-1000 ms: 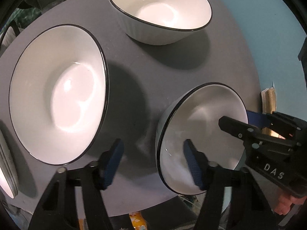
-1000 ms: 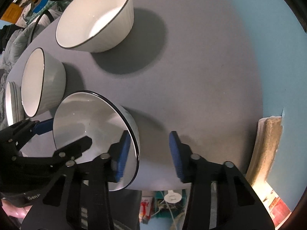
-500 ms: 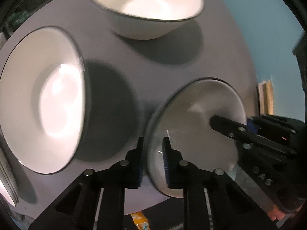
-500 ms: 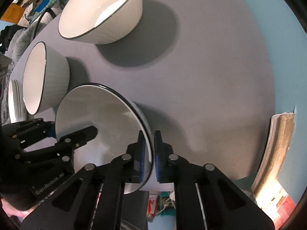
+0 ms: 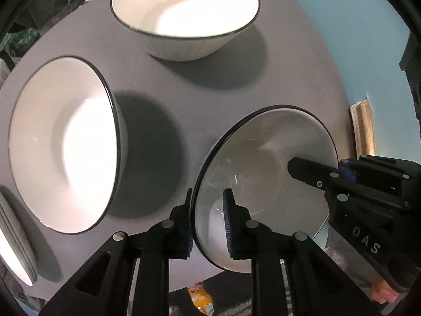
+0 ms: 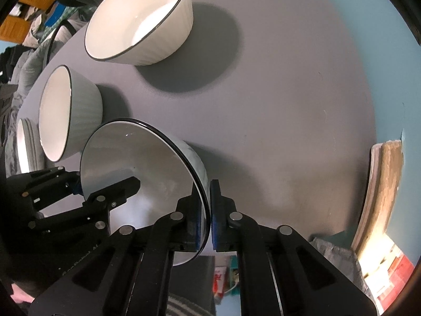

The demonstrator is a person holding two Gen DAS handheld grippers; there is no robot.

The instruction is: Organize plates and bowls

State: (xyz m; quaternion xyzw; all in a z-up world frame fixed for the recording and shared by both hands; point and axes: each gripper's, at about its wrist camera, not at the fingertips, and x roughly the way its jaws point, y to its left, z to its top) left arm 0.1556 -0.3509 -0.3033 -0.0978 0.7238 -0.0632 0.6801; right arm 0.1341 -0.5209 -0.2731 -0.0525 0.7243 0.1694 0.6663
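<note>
the left gripper (image 5: 208, 221) is closed on the left rim of the near bowl (image 5: 263, 163), one pad inside and one outside. the right gripper (image 6: 208, 216) is closed on the opposite rim of the same bowl, which passes between its pads. both jaws have just been closing onto this rim. the bowl is at the near edge of the grey round table (image 6: 289, 92). a second bowl (image 5: 65, 144) is to its left, a third bowl (image 5: 184, 15) stands farther back, and a stack of plates (image 5: 13, 242) is at the far left edge.
</note>
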